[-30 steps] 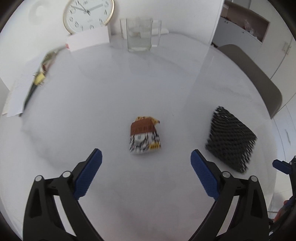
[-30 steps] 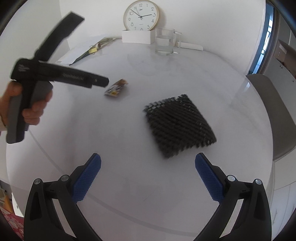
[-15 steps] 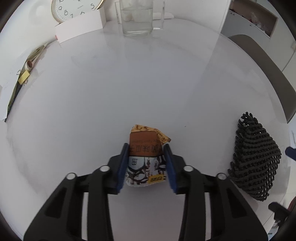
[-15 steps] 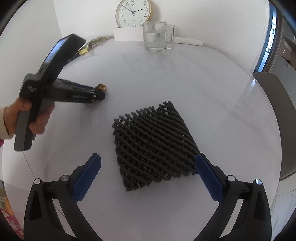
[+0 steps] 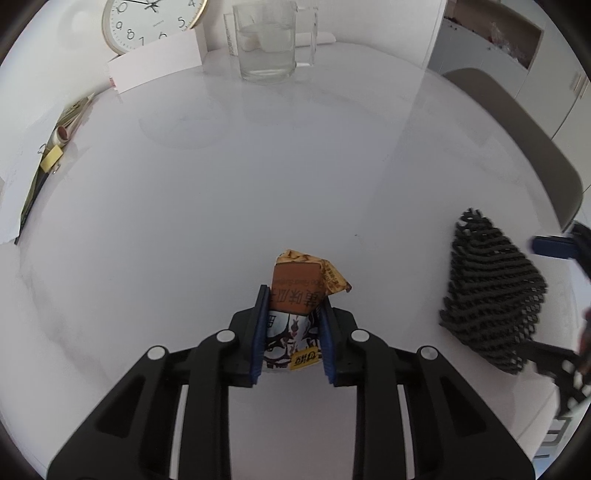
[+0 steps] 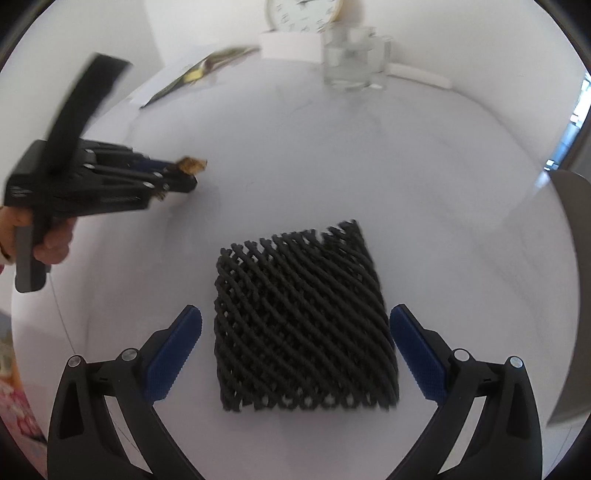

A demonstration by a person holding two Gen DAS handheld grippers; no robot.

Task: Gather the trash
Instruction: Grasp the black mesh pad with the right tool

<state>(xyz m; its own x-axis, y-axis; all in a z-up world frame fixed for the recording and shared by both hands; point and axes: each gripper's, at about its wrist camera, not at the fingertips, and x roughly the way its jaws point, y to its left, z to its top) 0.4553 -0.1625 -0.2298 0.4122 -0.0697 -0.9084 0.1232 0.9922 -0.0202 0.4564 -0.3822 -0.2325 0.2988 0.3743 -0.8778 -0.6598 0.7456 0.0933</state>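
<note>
Meanwhile the white round table [image 5: 258,177] carried the same fixtures as a second before — the glass mug [image 5: 267,48], the clock [image 5: 147,22] and the white card [image 5: 155,64] at the far edge, the papers [image 5: 44,158] off to the left — and none of these had shifted. What had changed lay nearer. The black foam mesh [image 6: 303,317], which a second earlier sat well ahead of the right gripper [image 6: 295,350], now lay between its widely spread blue pads [image 6: 173,350], flat on the table and not yet touched. That tool had been brought forward over it; closing would likely be its next move.

Smaller, but further along: the snack wrapper [image 5: 295,314], loose on the table a second ago with the left gripper [image 5: 291,332] gaping around it, was now pinched between that gripper's narrowed jaws, its crumpled orange end poking out past the pads. From the right wrist view the wrapper tip [image 6: 190,164] seemed to be just clear of the surface, though blur made that uncertain. So one piece of trash was secured — the other was lined up.
</note>
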